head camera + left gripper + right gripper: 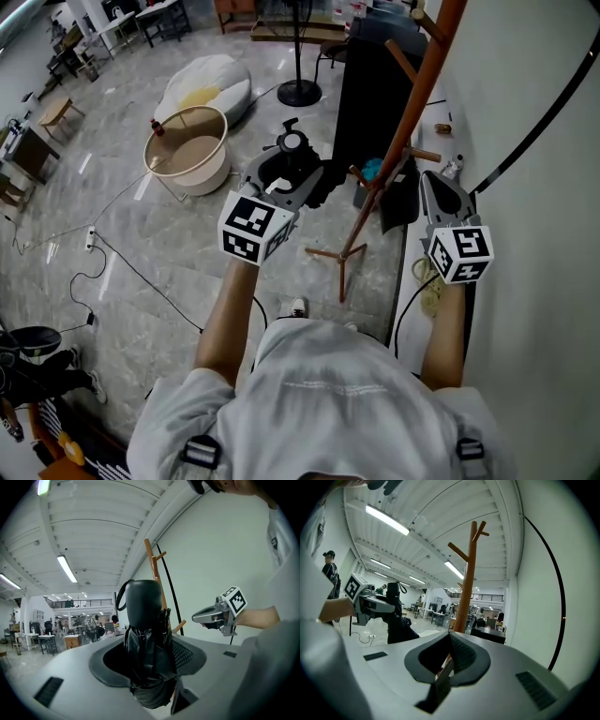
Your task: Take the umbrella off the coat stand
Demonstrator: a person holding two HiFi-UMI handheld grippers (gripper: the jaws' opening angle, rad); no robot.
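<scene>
A folded black umbrella (145, 634) stands upright between my left gripper's (149, 667) jaws, which are shut on its bunched fabric. Its rounded handle with a strap loop rises above them. In the head view the left gripper (305, 183) holds the umbrella (328, 186) just left of the wooden coat stand (412, 112), apart from the pole. The stand (153, 569) rises behind the umbrella. My right gripper (436, 183) hangs to the stand's right near the wall, jaws together with nothing in them. From the right gripper (449, 660) I see the stand's pole (468, 583) straight ahead and the umbrella (398, 625) at left.
A white wall (544, 187) runs close on the right. A black cabinet (375, 75) stands behind the coat stand. A round tub (187, 150), a white beanbag (206, 84), a fan base (298, 92) and cables (103, 253) lie on the floor to the left.
</scene>
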